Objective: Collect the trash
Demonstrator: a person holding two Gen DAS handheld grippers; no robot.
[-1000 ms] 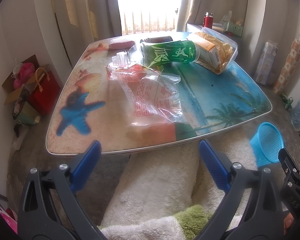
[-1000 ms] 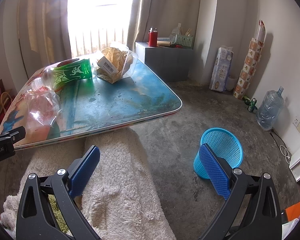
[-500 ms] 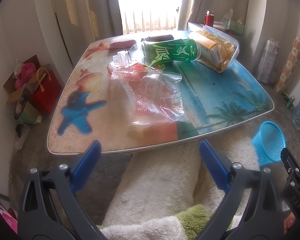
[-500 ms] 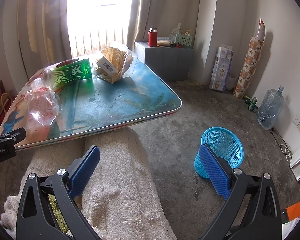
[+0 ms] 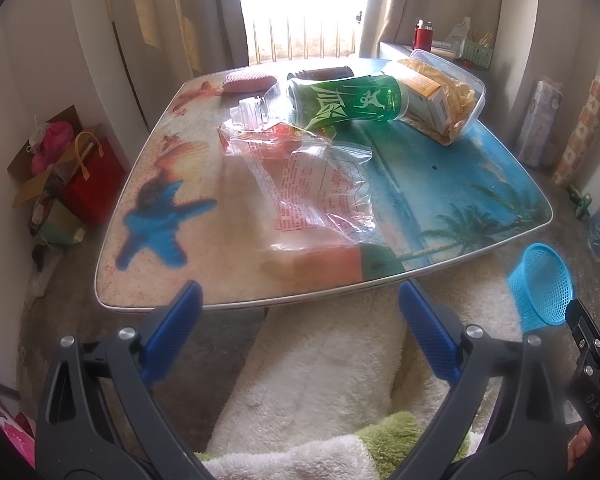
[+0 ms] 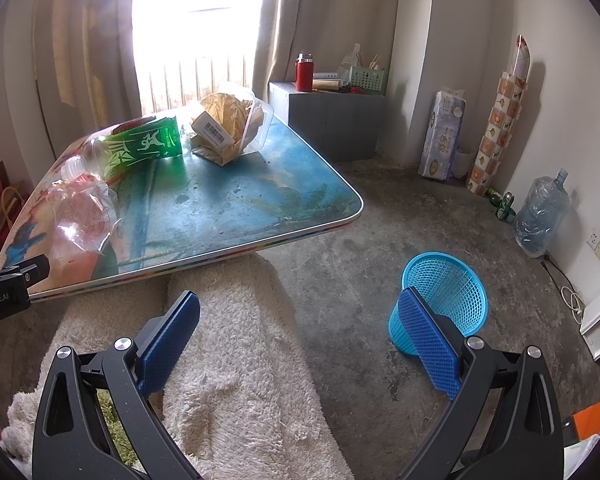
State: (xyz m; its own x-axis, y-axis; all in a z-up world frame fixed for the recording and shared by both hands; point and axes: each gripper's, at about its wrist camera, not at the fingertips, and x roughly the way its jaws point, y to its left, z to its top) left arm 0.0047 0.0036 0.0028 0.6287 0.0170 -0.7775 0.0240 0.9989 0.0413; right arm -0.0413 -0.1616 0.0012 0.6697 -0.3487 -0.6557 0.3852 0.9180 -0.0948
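Trash lies on a low beach-print table [image 5: 204, 280]: a clear plastic bag with red print [image 5: 312, 184], a green-labelled plastic bottle [image 5: 344, 100] on its side, and a clear food box with yellow paper [image 5: 444, 92]. They also show in the right wrist view: the bag [image 6: 80, 216], the bottle [image 6: 140, 148], the box [image 6: 232, 124]. A blue mesh bin [image 6: 444, 300] stands on the floor at the right. My left gripper [image 5: 298, 320] is open and empty before the table's near edge. My right gripper [image 6: 300, 332] is open and empty over the rug, beside the bin.
A cream shaggy rug [image 6: 240, 360] lies under both grippers. A pink scrubber [image 5: 248, 82] and a dark can [image 5: 324, 74] lie at the table's far side. Red bags [image 5: 88, 184] stand left; a grey cabinet [image 6: 336, 124], paper rolls and a water jug [image 6: 540, 216] stand right.
The left gripper has drawn back and up a little, so more of the table shows. The right gripper has hardly moved. Both stay open.
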